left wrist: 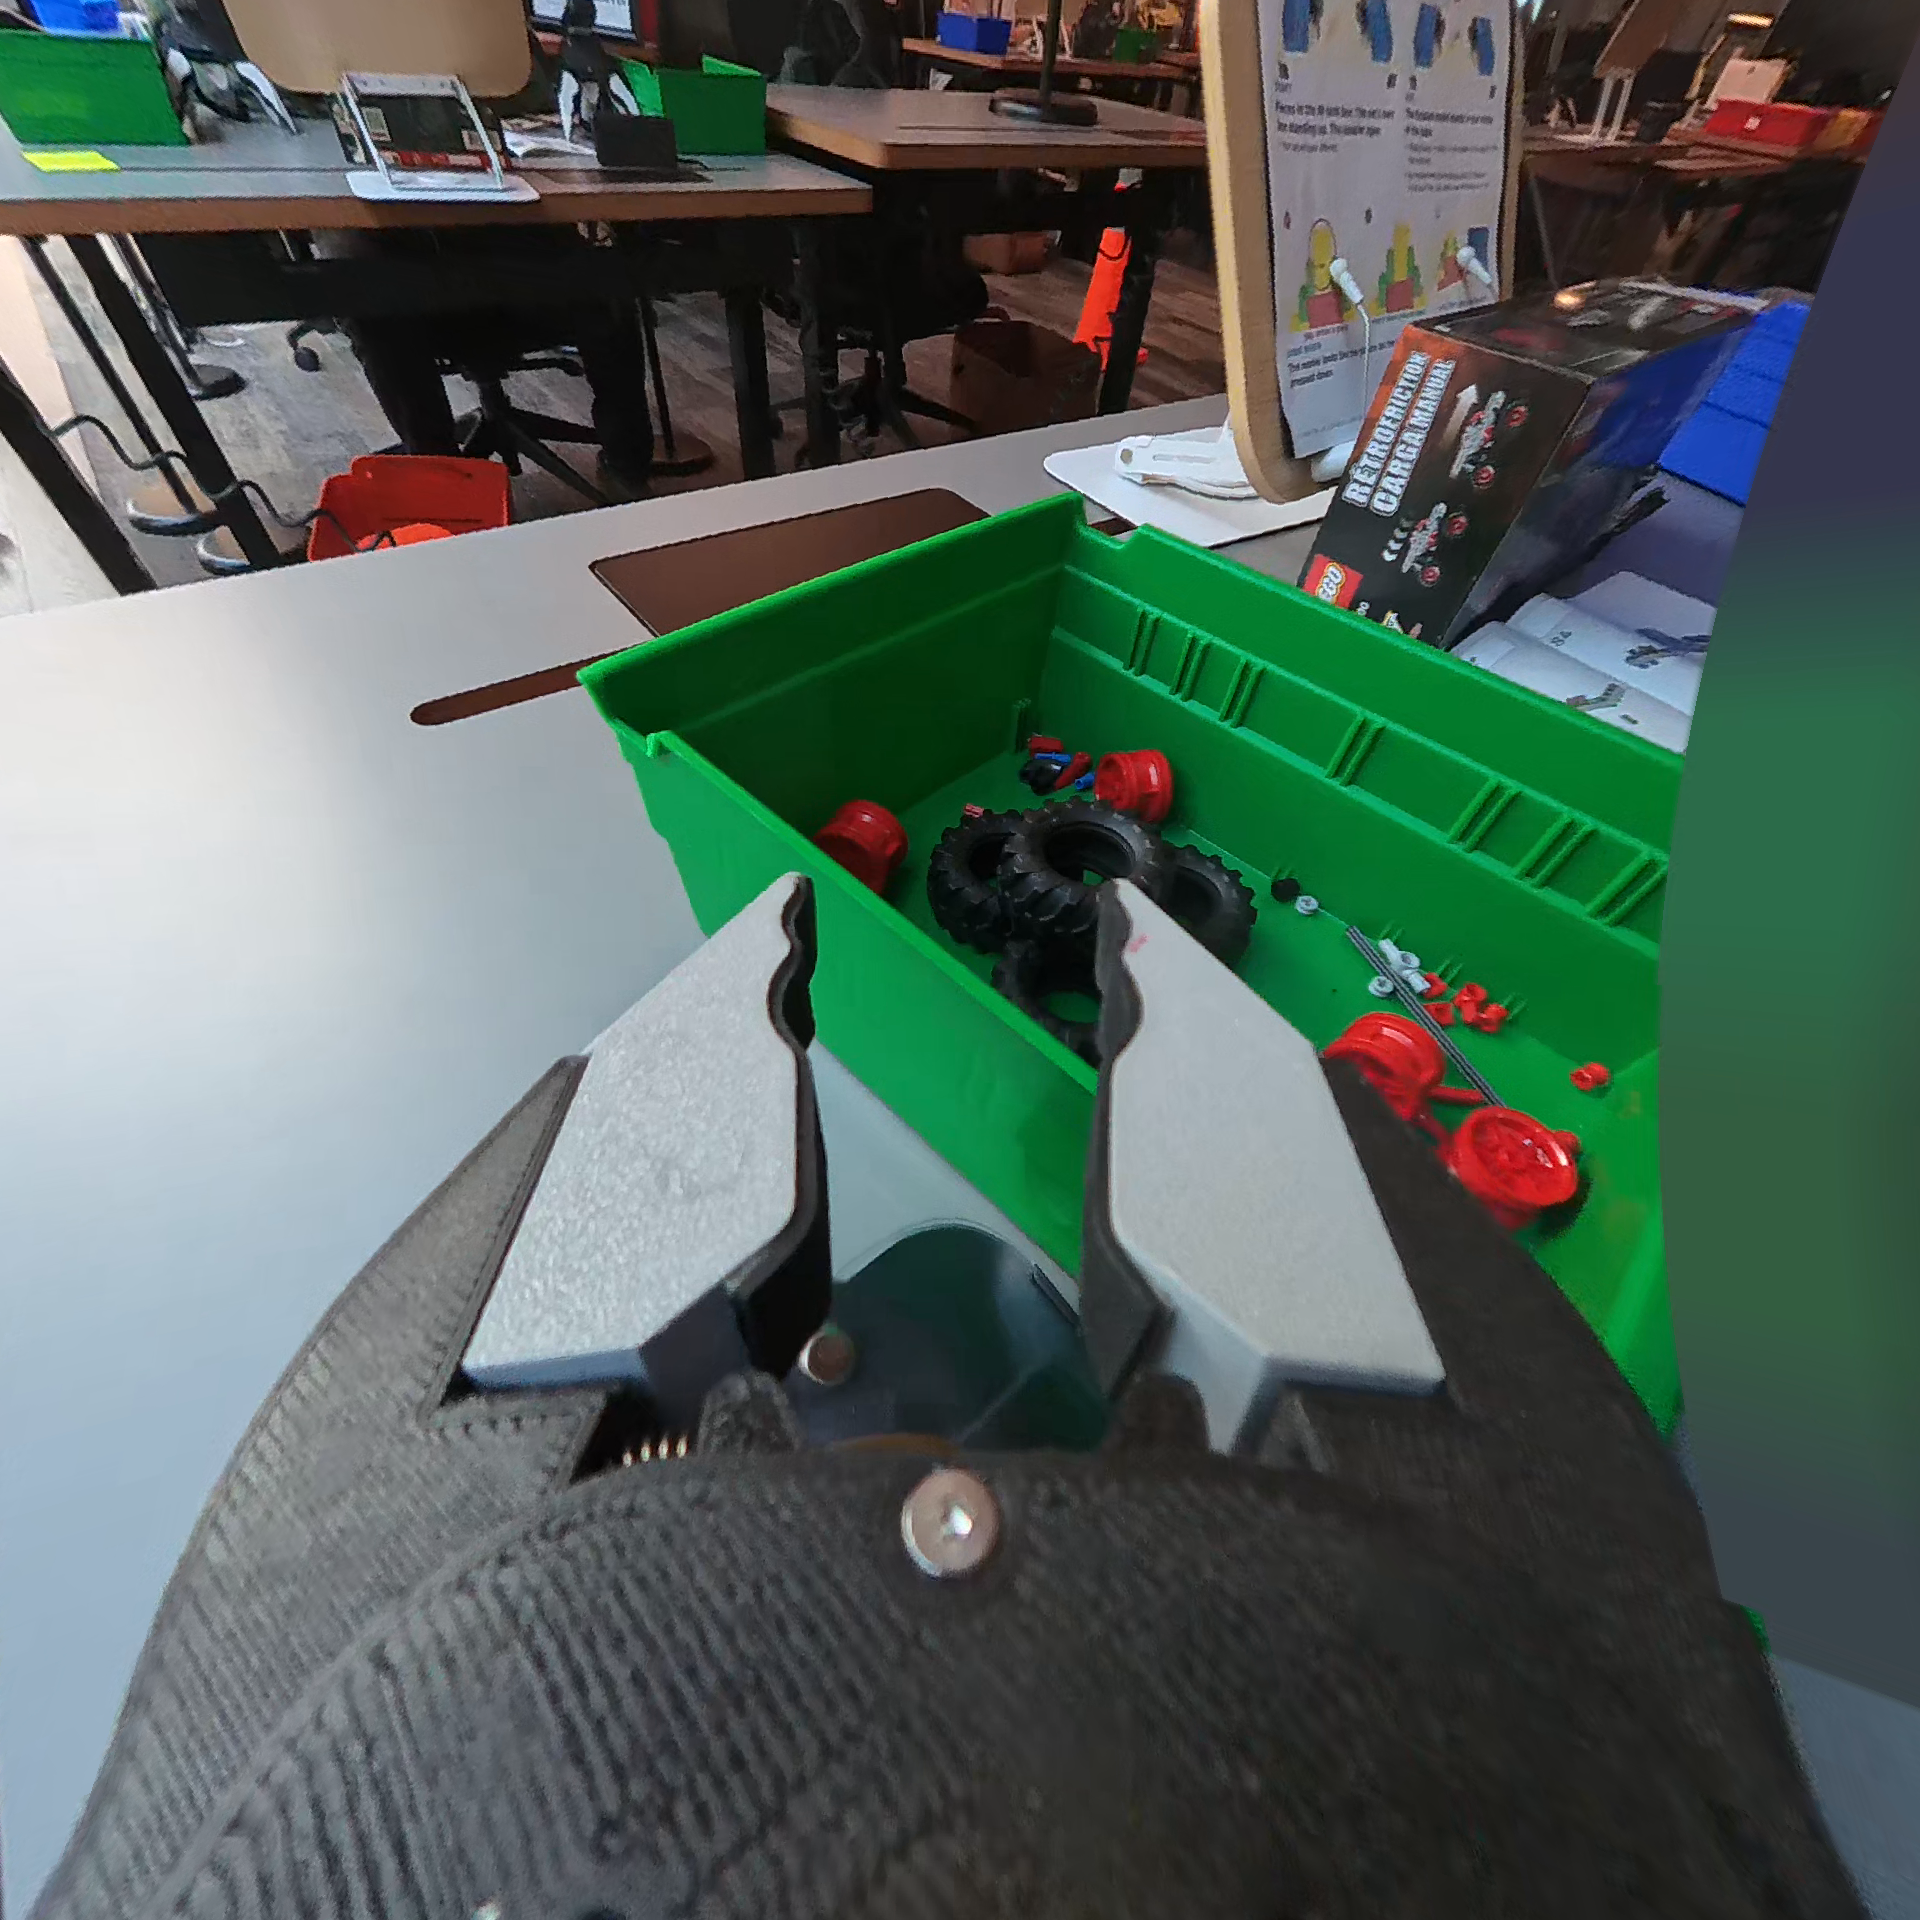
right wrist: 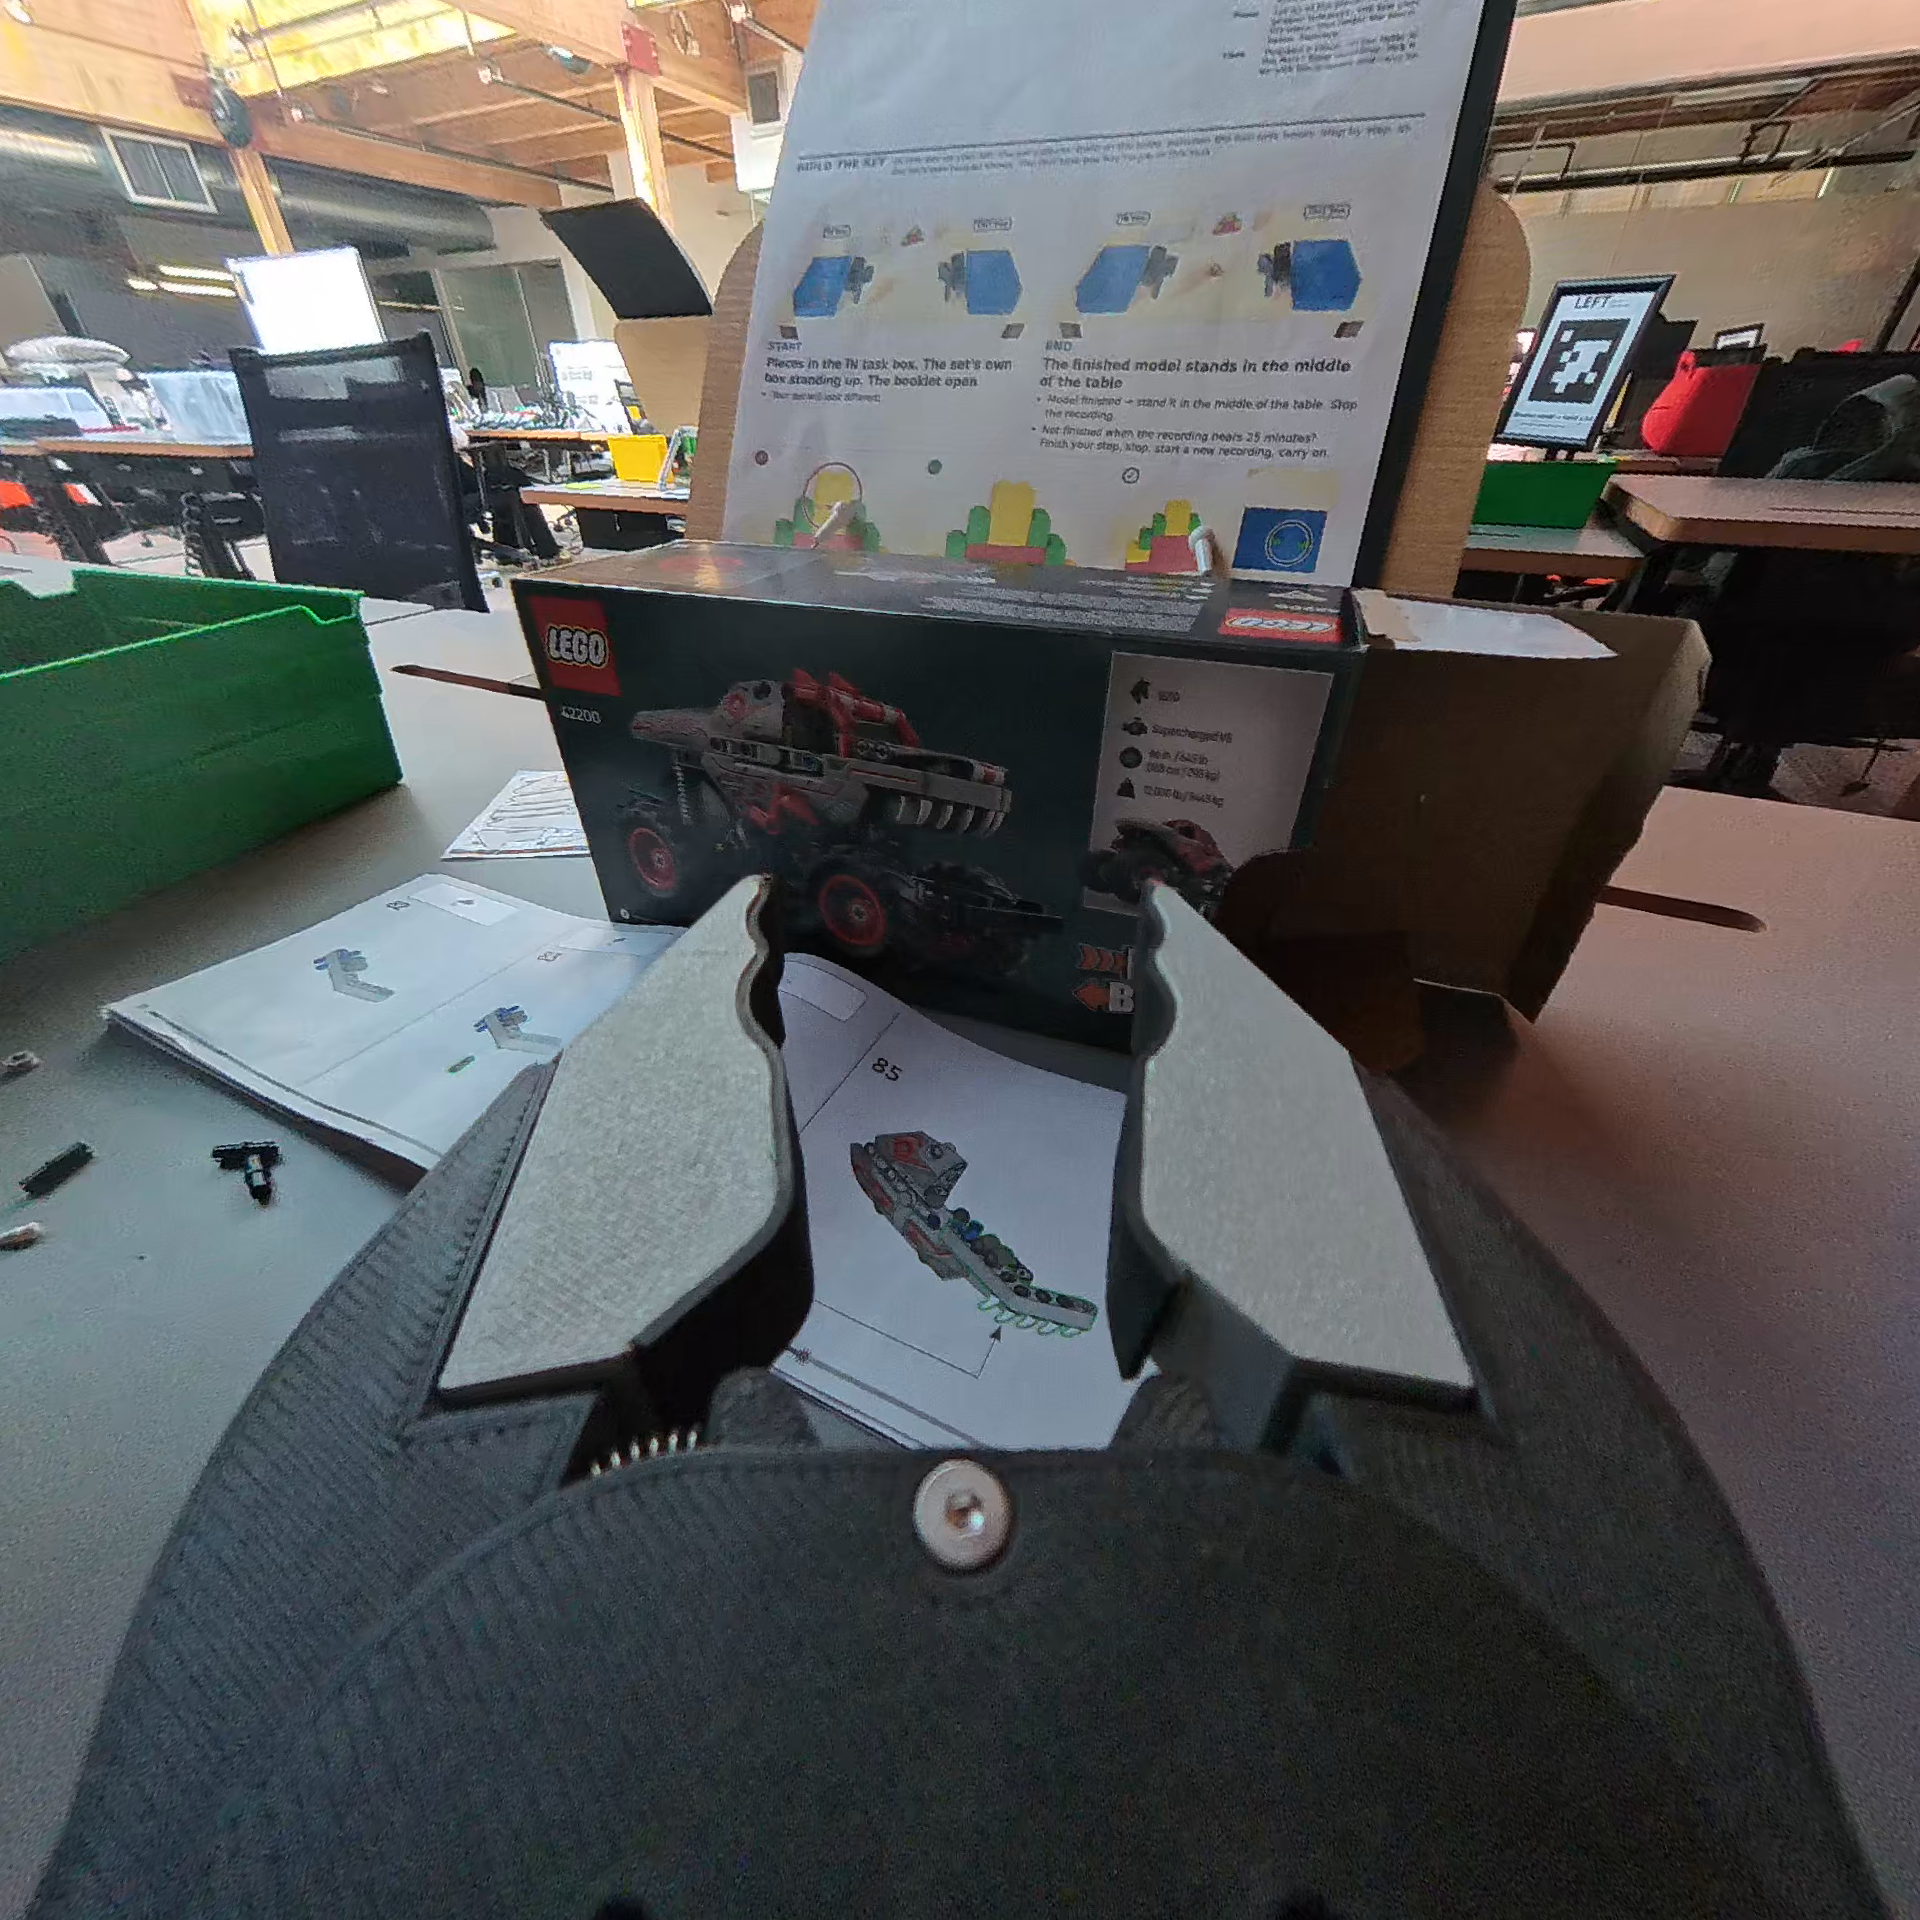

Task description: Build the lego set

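My left gripper [left wrist: 961, 909] is open and empty, held over the near wall of a green bin [left wrist: 831, 665]. The bin holds black tyres [left wrist: 1081, 852], red wheel hubs [left wrist: 1507, 1153] and several small red, grey and black pieces [left wrist: 1444, 997]. My right gripper [right wrist: 961, 914] is open and empty, held above the open instruction booklet [right wrist: 935, 1174] and facing the black set box [right wrist: 935, 748]. The bin [right wrist: 187, 727] also shows at the left of the right wrist view. A few small black pieces [right wrist: 247, 1162] lie on the table left of the booklet.
A tall instruction sheet [right wrist: 1091, 312] on a cardboard stand rises behind the set box. A brown cardboard piece [right wrist: 1475, 810] stands right of the box. The set box [left wrist: 1475, 468] and booklet [left wrist: 1600, 665] lie beyond the bin in the left wrist view. Other tables and chairs fill the background.
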Demonstrator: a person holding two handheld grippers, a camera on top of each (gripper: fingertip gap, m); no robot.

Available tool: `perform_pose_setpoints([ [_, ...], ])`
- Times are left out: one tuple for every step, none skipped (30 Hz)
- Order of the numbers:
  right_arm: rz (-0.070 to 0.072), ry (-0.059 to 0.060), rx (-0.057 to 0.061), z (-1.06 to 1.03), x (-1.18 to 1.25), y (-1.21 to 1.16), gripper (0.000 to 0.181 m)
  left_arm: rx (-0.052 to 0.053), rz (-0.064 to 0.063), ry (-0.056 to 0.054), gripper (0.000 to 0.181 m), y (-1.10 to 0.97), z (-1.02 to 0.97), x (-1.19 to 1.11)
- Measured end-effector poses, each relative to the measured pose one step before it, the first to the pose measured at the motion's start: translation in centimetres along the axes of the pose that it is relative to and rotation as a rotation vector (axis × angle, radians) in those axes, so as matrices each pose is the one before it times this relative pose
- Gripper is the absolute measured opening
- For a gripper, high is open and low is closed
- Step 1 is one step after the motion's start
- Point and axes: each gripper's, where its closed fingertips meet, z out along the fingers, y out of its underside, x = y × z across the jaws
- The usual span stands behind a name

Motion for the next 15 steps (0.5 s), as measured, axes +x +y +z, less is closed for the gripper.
perform_pose_setpoints([
  [0.0035, -0.0045, 0.0040, -0.001, -0.089, -0.085, 0.063, 0.0006, 0.0248, 0.0030, 0.048, -0.168, -0.005, 0.222],
  [0.0056, -0.0073, 0.0045, 0.029, -0.113, -0.074, 0.063, -0.0114, 0.0207, 0.0028, 0.043, -0.187, -0.051, 0.278],
  [0.0068, -0.0082, 0.0034, 0.048, -0.118, -0.049, 0.063, -0.0158, 0.0164, 0.0152, 0.040, -0.416, -0.107, 0.578],
  [0.0071, -0.0088, 0.0009, 0.073, -0.125, -0.005, 0.063, -0.0134, 0.0215, 0.0328, 0.037, -0.680, -0.105, 0.961],
  [0.0061, -0.0093, -0.0005, 0.072, -0.144, 0.003, 0.063, -0.0331, 0.0304, 0.0322, 0.027, -0.496, 0.004, 0.956],
  [0.0037, -0.0092, 0.0002, 0.066, -0.170, -0.024, 0.062, -0.0706, 0.0285, -0.0098, 0.012, -0.044, 0.166, 0.217],
  [0.0018, -0.0087, 0.0020, 0.047, -0.188, -0.056, 0.061, -0.0827, 0.0183, -0.0361, 0.009, 0.097, 0.281, -0.314],
  [0.0011, -0.0095, 0.0028, 0.025, -0.198, -0.067, 0.061, -0.0813, 0.0114, -0.0089, 0.021, 0.088, 0.454, 0.006],
  [0.0008, -0.0091, 0.0023, 0.022, -0.191, -0.060, 0.060, -0.0679, 0.0138, 0.0222, 0.025, -0.151, 0.571, 0.458],
  [0.0002, -0.0067, 0.0024, 0.008, -0.140, -0.062, 0.062, -0.0442, 0.0099, 0.0254, 0.025, -0.372, 0.722, 0.497],
  [0.0008, -0.0064, 0.0038, -0.018, -0.139, -0.090, 0.062, -0.0450, 0.0154, 0.0177, 0.025, -0.296, 0.843, 0.416],
  [0.0030, -0.0086, 0.0056, -0.040, -0.148, -0.128, 0.060, -0.0499, 0.0306, 0.0175, 0.026, -0.104, 0.849, 0.464],
  [0.0052, -0.0093, 0.0082, -0.068, -0.153, -0.176, 0.060, -0.0571, 0.0442, 0.0304, 0.027, 0.177, 0.777, 0.672],
  [0.0060, -0.0081, 0.0108, -0.093, -0.137, -0.225, 0.059, -0.0589, 0.0468, 0.0372, 0.030, 0.239, 0.680, 0.750],
  [0.0056, -0.0070, 0.0124, -0.112, -0.112, -0.261, 0.059, -0.0369, 0.0308, 0.0229, 0.034, -0.082, 0.612, 0.468],
])
